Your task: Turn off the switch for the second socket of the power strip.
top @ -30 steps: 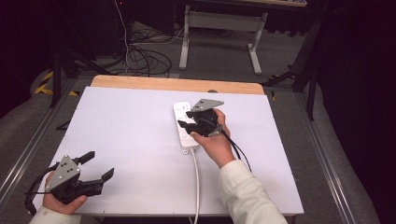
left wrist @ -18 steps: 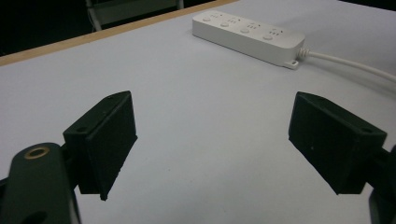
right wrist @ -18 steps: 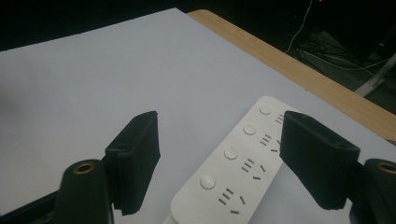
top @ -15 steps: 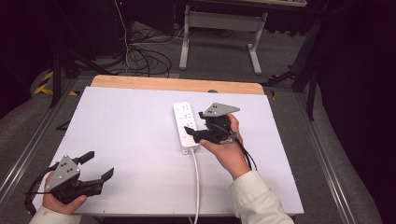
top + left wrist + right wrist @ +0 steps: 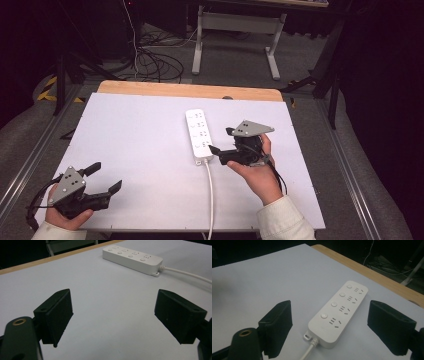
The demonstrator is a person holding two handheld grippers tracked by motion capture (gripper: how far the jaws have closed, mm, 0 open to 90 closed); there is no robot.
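A white four-socket power strip lies flat in the middle of the white table top, its white cable running to the near edge. My right gripper hovers just right of the strip's near end, open, pointing left at it. In the right gripper view the power strip lies between and beyond the wide-spread jaws of the right gripper. My left gripper rests at the near left corner, open and holding nothing. In the left gripper view the left gripper faces the far-off power strip and its cable.
A wooden strip edges the table's far side. Beyond it on the floor lie tangled black cables and the legs of a grey desk frame. Metal rails run along both sides of the table.
My right gripper has drawn back from over the power strip, moving right and a little toward the near edge. The left gripper has stayed put.
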